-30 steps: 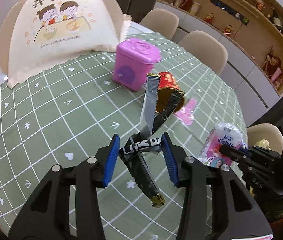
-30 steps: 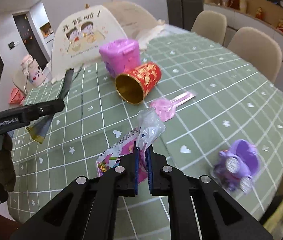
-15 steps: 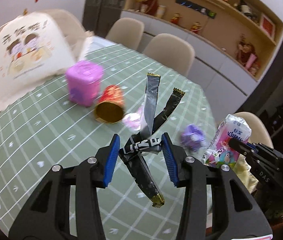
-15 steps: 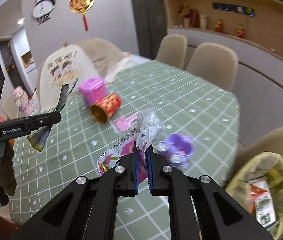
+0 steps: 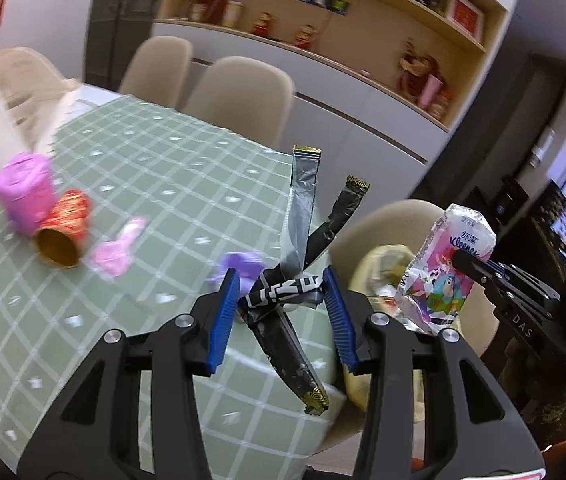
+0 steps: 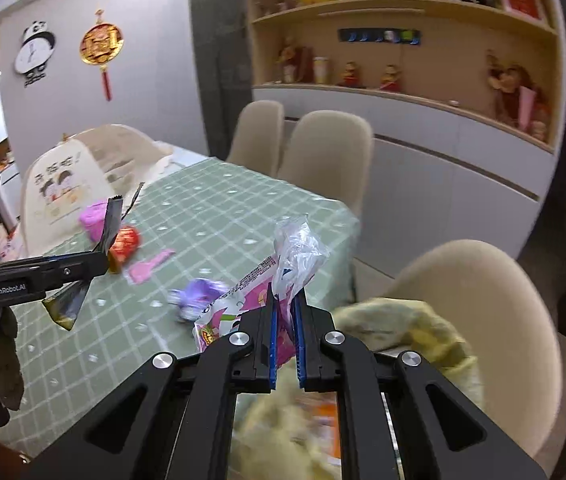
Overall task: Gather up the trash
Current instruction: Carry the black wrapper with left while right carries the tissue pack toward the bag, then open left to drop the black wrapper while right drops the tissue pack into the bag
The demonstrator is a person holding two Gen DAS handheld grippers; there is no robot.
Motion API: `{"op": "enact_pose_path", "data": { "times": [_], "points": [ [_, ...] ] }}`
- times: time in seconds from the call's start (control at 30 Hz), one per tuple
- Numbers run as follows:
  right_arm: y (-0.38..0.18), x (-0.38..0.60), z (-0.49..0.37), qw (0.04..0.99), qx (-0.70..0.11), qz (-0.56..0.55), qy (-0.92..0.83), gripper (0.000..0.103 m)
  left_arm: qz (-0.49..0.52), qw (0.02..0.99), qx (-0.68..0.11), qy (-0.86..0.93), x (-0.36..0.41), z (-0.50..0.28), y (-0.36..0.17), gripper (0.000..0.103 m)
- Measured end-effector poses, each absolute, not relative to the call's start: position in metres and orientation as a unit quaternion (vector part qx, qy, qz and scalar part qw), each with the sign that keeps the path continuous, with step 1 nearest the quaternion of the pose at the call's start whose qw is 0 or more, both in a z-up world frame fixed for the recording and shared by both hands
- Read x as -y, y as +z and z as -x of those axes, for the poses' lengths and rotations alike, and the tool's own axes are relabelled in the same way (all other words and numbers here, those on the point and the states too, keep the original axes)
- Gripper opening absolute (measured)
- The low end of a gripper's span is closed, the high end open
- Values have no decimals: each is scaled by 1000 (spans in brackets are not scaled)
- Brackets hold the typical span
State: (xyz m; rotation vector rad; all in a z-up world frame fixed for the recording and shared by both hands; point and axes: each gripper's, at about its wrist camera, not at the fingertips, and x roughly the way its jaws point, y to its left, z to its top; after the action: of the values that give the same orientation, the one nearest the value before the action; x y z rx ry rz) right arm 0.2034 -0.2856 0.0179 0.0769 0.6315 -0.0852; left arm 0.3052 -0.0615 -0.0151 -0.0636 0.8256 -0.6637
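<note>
**Both jaws loaded with wrappers beside the table edge**

Jaws of the left gripper (image 5: 283, 312), seen from the left wrist, stand partly spread with a bunch of black and silver wrappers (image 5: 287, 292) pinched crosswise between the blue pads (image 5: 223, 316). Two strips fan upward from the grip, one silver, one black with a gold end, and a third black strip hangs down toward the camera, also gold-tipped. Beneath lies the green checked tablecloth (image 5: 131, 184), blurred. On it, well to the left, a pink lidded box (image 5: 23, 192) stands touching a red cup (image 5: 63, 228) that lies on its side with its gold mouth toward the camera. A pink flat piece (image 5: 117, 244) lies just beside the cup, and a purple toy (image 5: 239, 266) sits near the table edge behind the left pad. Off to the right, the right gripper (image 5: 469, 266) carries a tissue packet wrapper (image 5: 443, 272) printed with cartoon figures. A yellowish trash bag (image 5: 375, 272) shows past the table edge, between the two grippers.

From the right wrist, the jaws are pressed nearly together on the tissue packet wrapper (image 6: 283, 280), whose clear crumpled end sticks up above the pads (image 6: 271, 336). Directly below the gripper lies the open trash bag (image 6: 423, 332), resting on a beige chair (image 6: 483, 288). At left, the left gripper (image 6: 99, 260) holds its wrappers (image 6: 79, 280) over the table.
</note>
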Motion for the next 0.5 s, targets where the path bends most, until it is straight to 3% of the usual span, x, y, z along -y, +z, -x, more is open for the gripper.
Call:
{"op": "enact_pose_path", "data": {
  "times": [0.5],
  "points": [
    [0,389,-171,943,-314,-32,-103,9,-20,809,-416,-415,218,-299,-38,40]
  ]
}}
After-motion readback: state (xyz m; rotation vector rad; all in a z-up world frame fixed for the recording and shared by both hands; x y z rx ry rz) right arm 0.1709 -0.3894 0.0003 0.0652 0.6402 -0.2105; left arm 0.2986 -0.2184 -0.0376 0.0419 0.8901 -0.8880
